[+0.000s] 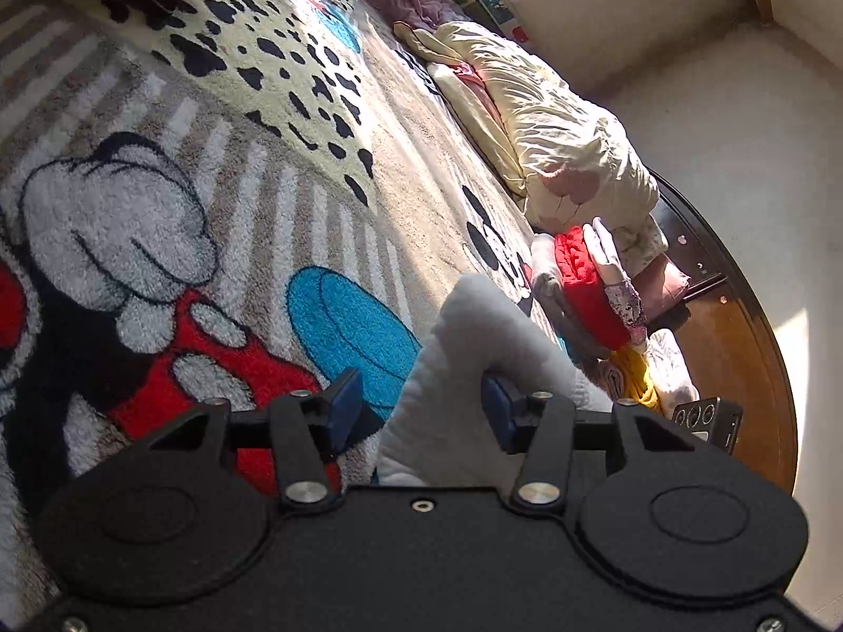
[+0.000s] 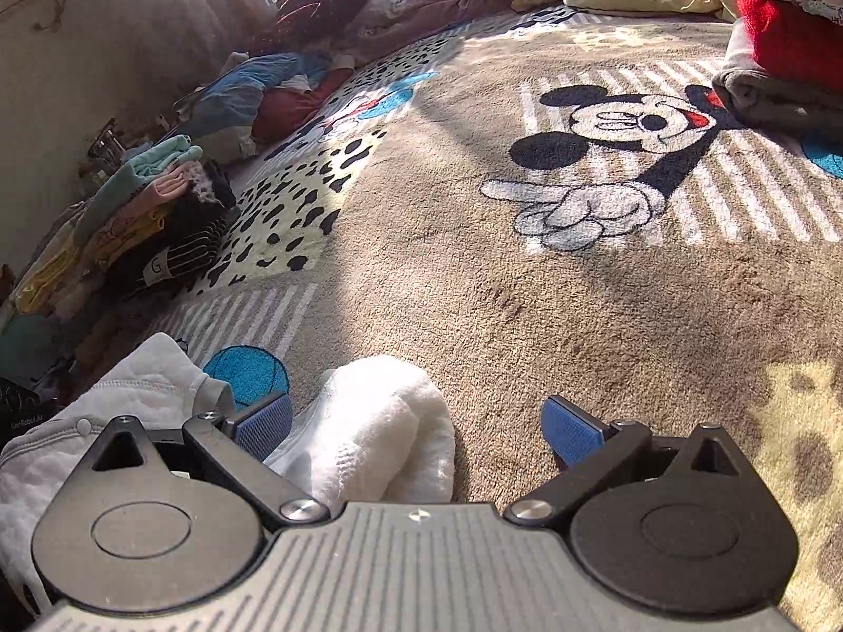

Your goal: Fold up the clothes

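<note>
The left gripper (image 1: 421, 411) stands released, with a fold of the grey garment (image 1: 474, 347) rising between its blue pads. The right gripper (image 2: 416, 426) is also released, above a white sock (image 2: 384, 432) on the cartoon carpet (image 2: 527, 289). Folded clothes (image 2: 153, 200) are stacked at the carpet's edge.

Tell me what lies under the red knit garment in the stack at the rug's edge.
Under the red knit garment sits a folded grey piece, resting on the cartoon rug. The left view shows something yellow lower down. Anything deeper is covered.
</note>
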A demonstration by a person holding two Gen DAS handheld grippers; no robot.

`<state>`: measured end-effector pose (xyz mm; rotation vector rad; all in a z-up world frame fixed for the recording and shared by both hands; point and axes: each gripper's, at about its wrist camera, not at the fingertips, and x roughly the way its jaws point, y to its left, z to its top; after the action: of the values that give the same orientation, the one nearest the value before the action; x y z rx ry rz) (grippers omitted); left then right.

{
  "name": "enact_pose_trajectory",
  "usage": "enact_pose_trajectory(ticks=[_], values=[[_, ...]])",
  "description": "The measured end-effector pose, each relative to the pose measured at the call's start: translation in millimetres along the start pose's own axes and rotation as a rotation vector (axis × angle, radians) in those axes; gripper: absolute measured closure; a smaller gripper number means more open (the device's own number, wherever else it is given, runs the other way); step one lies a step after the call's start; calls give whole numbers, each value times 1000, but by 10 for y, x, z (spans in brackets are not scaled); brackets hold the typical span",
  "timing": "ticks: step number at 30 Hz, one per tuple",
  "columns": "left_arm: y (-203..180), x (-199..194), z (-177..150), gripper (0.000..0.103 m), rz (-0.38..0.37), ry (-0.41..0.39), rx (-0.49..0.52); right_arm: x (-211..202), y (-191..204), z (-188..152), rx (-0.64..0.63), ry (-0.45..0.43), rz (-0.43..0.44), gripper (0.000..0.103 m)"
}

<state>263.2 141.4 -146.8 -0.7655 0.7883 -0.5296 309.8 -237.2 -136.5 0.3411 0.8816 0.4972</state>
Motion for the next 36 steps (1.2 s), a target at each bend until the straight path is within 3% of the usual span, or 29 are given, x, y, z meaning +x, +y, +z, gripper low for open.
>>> enact_pose_trajectory(ticks=[6, 7, 8, 9, 10, 15, 20, 28, 34, 36], values=[[-37, 268, 41, 57, -103, 89, 21, 135, 71, -26, -60, 9, 64, 6], [-88, 298, 17, 71, -108, 106, 40, 139, 98, -37, -72, 9, 73, 9], [-142, 326, -9, 77, -111, 121, 60, 144, 124, -51, -76, 14, 87, 25], [-223, 326, -49, 92, -89, 117, 106, 149, 150, -67, -77, 22, 102, 42], [-297, 301, -88, 98, -81, 113, 140, 138, 183, -87, -84, 20, 100, 46], [-575, -41, -204, 100, -66, 33, 219, -116, 261, -158, -74, -40, 103, 71], [-818, -576, -189, 100, -61, -93, 245, -613, 366, -127, -70, -142, 121, 76], [-1414, -1403, -275, 101, -37, -258, 371, -1656, 780, -69, -192, -308, 145, 77], [-1761, -1886, -414, 101, 27, -311, 496, -2269, 1077, -162, -328, -352, 123, 78], [-1818, -1888, -378, 101, 69, -302, 527, -2394, 1146, -161, -367, -355, 104, 78]])
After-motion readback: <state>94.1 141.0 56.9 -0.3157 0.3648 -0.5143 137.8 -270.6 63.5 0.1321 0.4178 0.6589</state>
